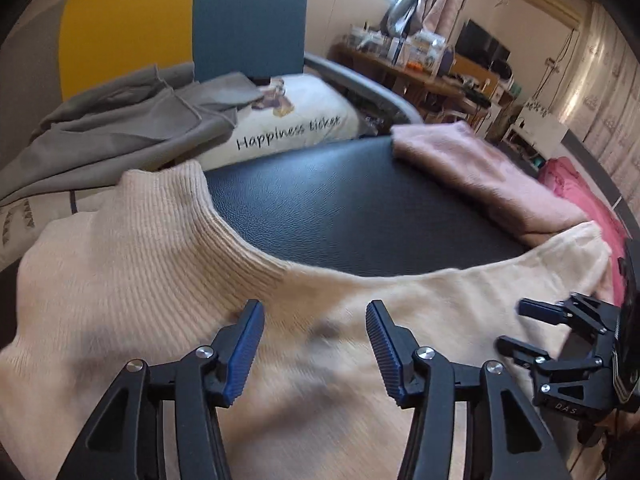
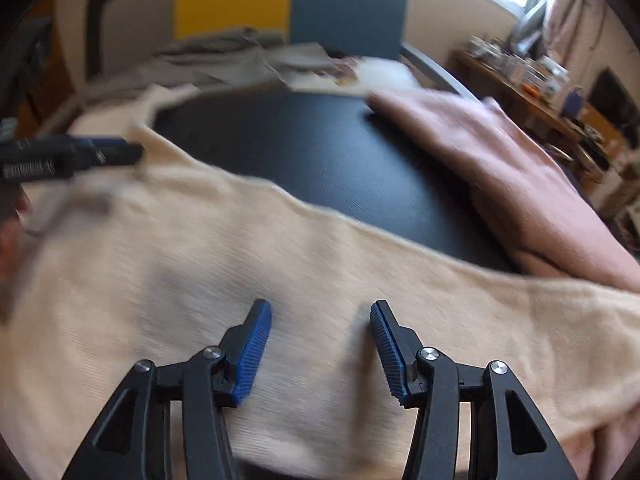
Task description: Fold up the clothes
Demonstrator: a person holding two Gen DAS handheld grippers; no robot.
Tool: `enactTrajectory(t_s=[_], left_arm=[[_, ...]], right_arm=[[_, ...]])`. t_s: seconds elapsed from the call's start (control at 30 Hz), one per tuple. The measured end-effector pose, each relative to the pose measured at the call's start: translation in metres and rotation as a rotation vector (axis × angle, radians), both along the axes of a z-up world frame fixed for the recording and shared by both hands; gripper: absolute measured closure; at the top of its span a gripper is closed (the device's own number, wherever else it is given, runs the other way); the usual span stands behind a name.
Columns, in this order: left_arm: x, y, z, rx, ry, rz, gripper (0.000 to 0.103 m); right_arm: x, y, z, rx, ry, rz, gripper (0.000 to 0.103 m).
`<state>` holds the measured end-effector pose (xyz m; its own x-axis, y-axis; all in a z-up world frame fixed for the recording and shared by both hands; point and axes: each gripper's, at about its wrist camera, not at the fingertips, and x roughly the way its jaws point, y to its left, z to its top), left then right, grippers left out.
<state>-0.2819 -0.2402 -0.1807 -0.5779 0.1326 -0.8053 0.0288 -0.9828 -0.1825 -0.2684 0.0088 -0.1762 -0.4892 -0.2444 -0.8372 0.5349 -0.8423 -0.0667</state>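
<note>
A cream ribbed-collar sweater [image 1: 160,280] lies spread over the near part of a black leather surface [image 1: 340,208], its high collar at the left. My left gripper [image 1: 315,312] hovers open just above the sweater's chest with nothing between its fingers. The right gripper [image 1: 516,326] shows at the right edge of the left wrist view, also open. In the right wrist view the same sweater [image 2: 280,272] fills the foreground, and my right gripper [image 2: 320,312] stands open over it. The left gripper [image 2: 100,154] pokes in from the left edge there.
A folded pink sweater [image 1: 480,176] lies on the right of the black surface, with a brighter pink garment [image 1: 576,188] beyond it. Grey clothes [image 1: 120,128] and a printed white pillow [image 1: 296,120] sit behind, against a yellow-and-teal chair back [image 1: 180,24]. A cluttered desk [image 1: 420,68] stands far right.
</note>
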Motion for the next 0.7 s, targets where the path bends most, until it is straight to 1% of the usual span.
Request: enactTrajectory(t_s=[0.03, 0.1, 0.13, 0.2, 0.27, 0.3, 0.37, 0.4, 0.47, 0.53, 0.63, 0.7], left_arm=[[-0.007, -0.002, -0.006, -0.004, -0.012, 0.009, 0.052], [-0.019, -0.004, -0.012, -0.022, -0.023, 0.037, 0.051], [-0.024, -0.004, -0.012, -0.034, -0.024, 0.054, 0.051], [-0.029, 0.003, -0.013, -0.084, -0.026, 0.065, 0.049], [-0.03, 0.011, -0.014, -0.143, -0.024, 0.064, 0.047], [-0.028, 0.013, -0.012, -0.152, -0.022, 0.062, 0.047], [-0.023, 0.009, -0.006, -0.123, -0.037, 0.06, 0.047], [-0.014, 0.004, 0.001, -0.104, -0.033, 0.084, 0.048], [0.013, -0.003, 0.014, -0.073, 0.01, 0.135, 0.049], [0.05, -0.008, 0.024, -0.03, 0.047, 0.164, 0.049], [0.122, -0.02, 0.028, 0.012, 0.071, 0.232, 0.049], [0.172, -0.029, 0.028, 0.036, 0.082, 0.283, 0.049]], right_arm=[[0.0, 0.012, -0.002, -0.028, -0.007, -0.026, 0.037], [0.003, 0.031, -0.005, -0.072, -0.005, -0.058, 0.037], [0.006, 0.034, -0.006, -0.075, 0.01, -0.061, 0.037], [0.011, 0.033, -0.009, -0.06, 0.038, -0.063, 0.036], [0.013, 0.034, -0.009, -0.065, 0.037, -0.077, 0.035], [0.013, 0.034, -0.009, -0.068, 0.037, -0.084, 0.034], [0.013, 0.034, -0.007, -0.073, 0.04, -0.084, 0.033], [0.013, 0.035, -0.007, -0.076, 0.04, -0.085, 0.032], [0.014, 0.034, -0.006, -0.078, 0.042, -0.087, 0.031], [0.015, 0.033, -0.006, -0.068, 0.053, -0.09, 0.03], [0.014, 0.034, -0.005, -0.074, 0.048, -0.094, 0.028], [0.012, 0.033, 0.0, -0.068, 0.055, -0.102, 0.028]])
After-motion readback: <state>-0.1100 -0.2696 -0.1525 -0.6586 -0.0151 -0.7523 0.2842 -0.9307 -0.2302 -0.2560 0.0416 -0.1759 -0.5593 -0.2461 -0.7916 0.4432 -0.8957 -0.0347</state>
